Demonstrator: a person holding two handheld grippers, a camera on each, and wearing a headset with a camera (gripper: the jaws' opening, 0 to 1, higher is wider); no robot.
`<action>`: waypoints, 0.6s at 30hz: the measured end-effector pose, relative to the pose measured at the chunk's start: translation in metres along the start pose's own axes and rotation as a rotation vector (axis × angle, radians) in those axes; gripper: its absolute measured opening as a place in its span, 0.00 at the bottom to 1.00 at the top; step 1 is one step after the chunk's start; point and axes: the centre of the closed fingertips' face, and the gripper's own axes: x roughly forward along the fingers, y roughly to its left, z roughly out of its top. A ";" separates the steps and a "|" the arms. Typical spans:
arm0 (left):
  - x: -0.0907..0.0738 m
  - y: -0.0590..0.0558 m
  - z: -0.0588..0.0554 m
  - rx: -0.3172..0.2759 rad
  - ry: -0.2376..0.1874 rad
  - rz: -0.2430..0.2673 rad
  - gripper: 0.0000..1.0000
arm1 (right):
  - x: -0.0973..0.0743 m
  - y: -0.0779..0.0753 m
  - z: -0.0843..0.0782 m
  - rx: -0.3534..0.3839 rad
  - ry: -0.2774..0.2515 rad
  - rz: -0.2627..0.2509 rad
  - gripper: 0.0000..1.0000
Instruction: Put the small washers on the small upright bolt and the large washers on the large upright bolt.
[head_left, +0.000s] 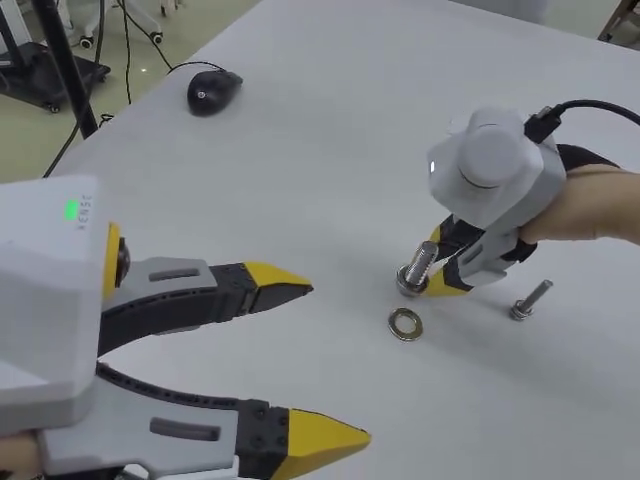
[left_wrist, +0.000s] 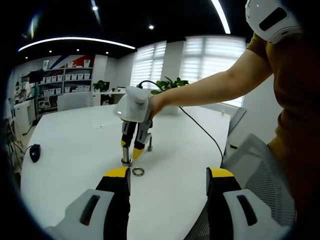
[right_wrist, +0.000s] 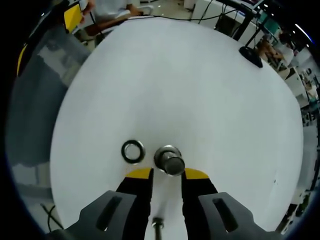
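Just off the narrowly parted, empty tips of the right gripper (right_wrist: 167, 175), at twelve o'clock: the large upright steel bolt (right_wrist: 170, 160). At its nine o'clock in the right gripper view, flat on the white table (right_wrist: 200, 90), a silver ring washer (right_wrist: 133, 151). Well apart, wide open and empty, the left gripper (head_left: 335, 362).

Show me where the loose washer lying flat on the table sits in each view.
Head view: washer lower right of centre, just below the large bolt.
Left gripper view: washer left of centre, just right of the bolt's foot.
Right gripper view: washer left of centre, just left of the bolt.
Shared landmark: the large bolt standing upright beside it.
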 end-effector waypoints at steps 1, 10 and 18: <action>0.000 0.000 0.000 0.000 0.000 0.000 0.61 | 0.000 -0.001 -0.001 0.001 0.000 0.001 0.23; -0.001 -0.002 0.003 0.015 0.003 0.001 0.61 | -0.005 0.005 -0.005 0.015 0.005 -0.004 0.23; -0.002 -0.007 0.006 0.024 -0.005 0.000 0.61 | -0.005 0.018 -0.004 0.026 -0.001 0.002 0.23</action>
